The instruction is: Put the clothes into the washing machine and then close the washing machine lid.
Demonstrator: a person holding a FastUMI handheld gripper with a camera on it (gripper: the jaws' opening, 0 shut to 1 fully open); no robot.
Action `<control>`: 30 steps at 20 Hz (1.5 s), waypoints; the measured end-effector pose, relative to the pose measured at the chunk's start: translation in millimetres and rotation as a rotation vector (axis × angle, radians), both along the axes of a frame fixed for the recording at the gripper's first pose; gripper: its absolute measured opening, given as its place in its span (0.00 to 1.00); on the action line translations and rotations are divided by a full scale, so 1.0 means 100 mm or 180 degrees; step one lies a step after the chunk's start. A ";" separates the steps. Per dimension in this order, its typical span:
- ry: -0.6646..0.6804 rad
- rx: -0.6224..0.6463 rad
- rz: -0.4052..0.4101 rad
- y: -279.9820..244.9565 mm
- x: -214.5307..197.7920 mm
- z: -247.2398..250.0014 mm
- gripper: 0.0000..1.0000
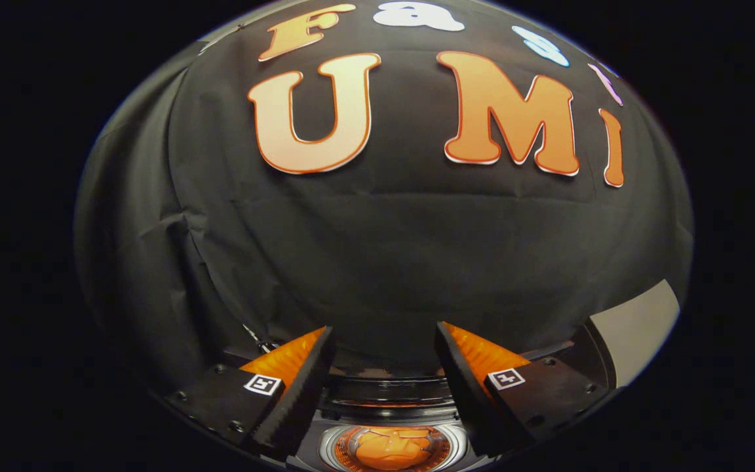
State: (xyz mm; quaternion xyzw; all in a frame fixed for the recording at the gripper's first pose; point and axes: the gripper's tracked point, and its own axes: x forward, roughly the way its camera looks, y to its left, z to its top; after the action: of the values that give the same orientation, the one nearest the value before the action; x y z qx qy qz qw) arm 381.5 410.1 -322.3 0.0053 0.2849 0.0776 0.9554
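Claw: your gripper (384,357) is spread wide, both fingers apart with nothing between them. It isn't holding anything.

Fingers: the left finger (299,387) and the right finger (466,387) angle outward from each other, each with a small square marker tag on its mount. Neither one touches anything you can see.

Washing machine: what looks like the washing machine (390,400) sits low down, right in the gap between your fingers and a bit under them. You get a dark rim and a shiny ring around a round window or opening (392,449).

Clothes: there's something orange in that round opening, could be the clothes or just a reflection, honestly can't tell. So don't count on me for where the clothes are.

Lid: can't make out whether the lid is up or down from here.

Surface: a pale flat patch (636,328) shows off beyond your right finger, maybe a table or panel edge, hard to say which.

Room: the black cloth wall (377,262) of the booth hangs straight ahead, well beyond the fingertips, with a few creases and folds toward the left side.
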 end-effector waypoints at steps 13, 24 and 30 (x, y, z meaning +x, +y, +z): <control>-0.0186 0.0026 -0.0056 -0.06 -0.10 -0.17 1.00; -0.0332 0.0019 -0.0032 -0.10 -0.79 -0.14 1.00; -0.0395 0.0006 -0.0022 -0.11 -1.19 -0.22 0.99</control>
State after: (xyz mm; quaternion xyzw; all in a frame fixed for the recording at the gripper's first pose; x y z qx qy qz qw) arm 262.1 398.7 -344.2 0.0024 0.2250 0.0747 0.9715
